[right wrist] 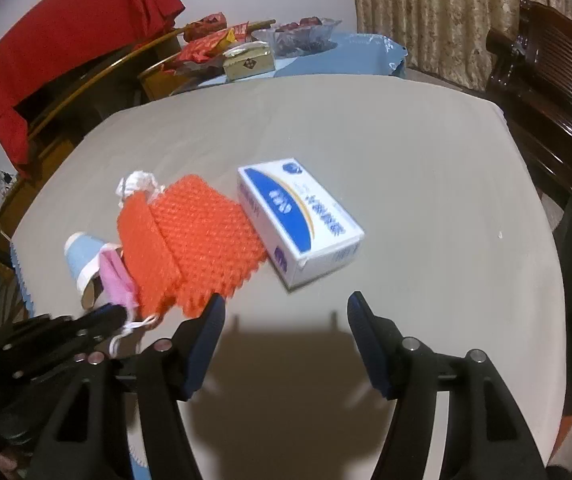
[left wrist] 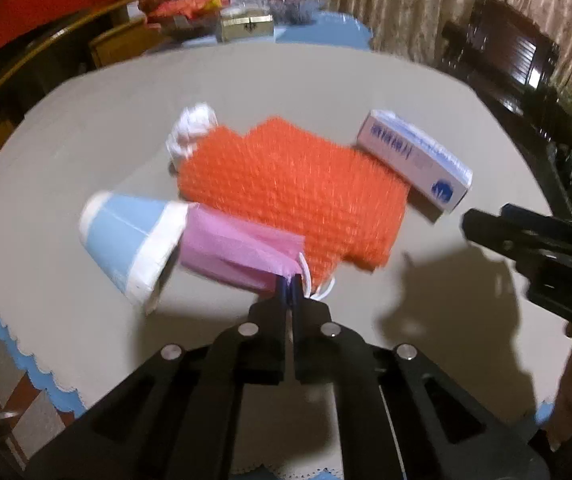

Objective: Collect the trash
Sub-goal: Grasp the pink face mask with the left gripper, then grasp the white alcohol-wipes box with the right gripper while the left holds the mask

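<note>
Beige table (right wrist: 406, 160), trash around orange mat (right wrist: 194, 236).
Left of mat: cup (left wrist: 126, 236), mask (left wrist: 238, 252) pinched in left gripper (left wrist: 290, 284). Right: box (right wrist: 298, 220). Right gripper (right wrist: 284, 312) wide open, holding nothing.

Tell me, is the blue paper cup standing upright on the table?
No, the blue paper cup lies tipped on its side beside the pink mask that the left gripper pinches.

Dim warm light, motion blur, fisheye edges
</note>
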Motion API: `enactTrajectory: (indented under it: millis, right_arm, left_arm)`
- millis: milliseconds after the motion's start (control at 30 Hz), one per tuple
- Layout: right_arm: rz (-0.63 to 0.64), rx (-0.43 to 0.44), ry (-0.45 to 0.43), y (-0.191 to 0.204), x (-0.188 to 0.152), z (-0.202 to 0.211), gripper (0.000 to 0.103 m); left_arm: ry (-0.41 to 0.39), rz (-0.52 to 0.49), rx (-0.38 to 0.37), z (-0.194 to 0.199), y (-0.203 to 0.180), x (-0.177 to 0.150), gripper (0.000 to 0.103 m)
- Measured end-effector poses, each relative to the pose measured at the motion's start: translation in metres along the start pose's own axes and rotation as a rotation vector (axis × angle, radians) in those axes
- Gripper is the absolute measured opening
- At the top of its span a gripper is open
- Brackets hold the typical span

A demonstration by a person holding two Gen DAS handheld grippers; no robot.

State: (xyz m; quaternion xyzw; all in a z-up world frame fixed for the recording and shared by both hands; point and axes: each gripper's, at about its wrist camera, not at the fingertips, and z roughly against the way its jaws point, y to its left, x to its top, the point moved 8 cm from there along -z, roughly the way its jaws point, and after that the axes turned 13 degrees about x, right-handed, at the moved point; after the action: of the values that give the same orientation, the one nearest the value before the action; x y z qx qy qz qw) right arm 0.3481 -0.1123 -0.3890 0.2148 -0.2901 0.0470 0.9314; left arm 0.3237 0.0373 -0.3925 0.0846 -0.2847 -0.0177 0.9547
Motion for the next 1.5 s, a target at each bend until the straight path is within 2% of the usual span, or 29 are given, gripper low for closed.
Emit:
enactTrajectory:
  millis: [267,633,700,767,833,900,967,1233,1333,1400,1433,1500]
  right_arm:
    - [0.002,-0.005,-0.009,-0.013,0.021,-0.015,0.063]
    - [0.0,-0.013,0.035,-0.028,0.025,-0.048,0.064]
    - [0.0,-0.01,0.042,-0.03,0.023,-0.05,0.061]
    - [-0.003,-0.001,0.046,-0.029,0.023,-0.052,0.052]
    - [-0.004,0.004,0.044,-0.03,0.024,-0.051,0.052]
    - [-0.003,0.019,0.039,-0.03,0.027,-0.048,0.061]
    - [0.012,0.005,0.012,-0.03,0.032,-0.042,0.081]
    - [0.013,0.007,0.001,-0.04,0.042,-0.049,0.084]
    - [0.022,0.026,0.013,-0.04,0.043,-0.057,0.083]
    - [0.036,0.025,0.015,-0.038,0.042,-0.058,0.077]
    - [0.039,0.035,0.017,-0.036,0.041,-0.058,0.068]
    - [0.038,0.037,0.009,-0.035,0.04,-0.054,0.066]
  left_arm:
    - [-0.072,0.024,-0.022,0.013,-0.006,0.02,0.001]
    - [-0.038,0.022,-0.025,-0.005,-0.011,0.016,0.001]
    - [-0.033,0.019,-0.026,-0.007,-0.012,0.014,0.001]
    - [-0.033,0.018,-0.027,-0.008,-0.012,0.014,0.001]
    - [-0.034,0.023,-0.029,-0.007,-0.011,0.015,0.001]
    - [-0.038,0.027,-0.03,-0.006,-0.01,0.017,0.001]
    - [-0.042,0.029,-0.029,-0.005,-0.009,0.018,0.001]
    - [-0.048,0.023,-0.018,-0.006,-0.009,0.019,0.001]
    - [-0.044,0.02,-0.019,-0.008,-0.01,0.018,0.001]
    - [-0.041,0.019,-0.017,-0.01,-0.01,0.018,0.001]
    - [-0.039,0.02,-0.017,-0.01,-0.01,0.017,0.001]
    - [-0.038,0.02,-0.015,-0.011,-0.01,0.017,0.001]
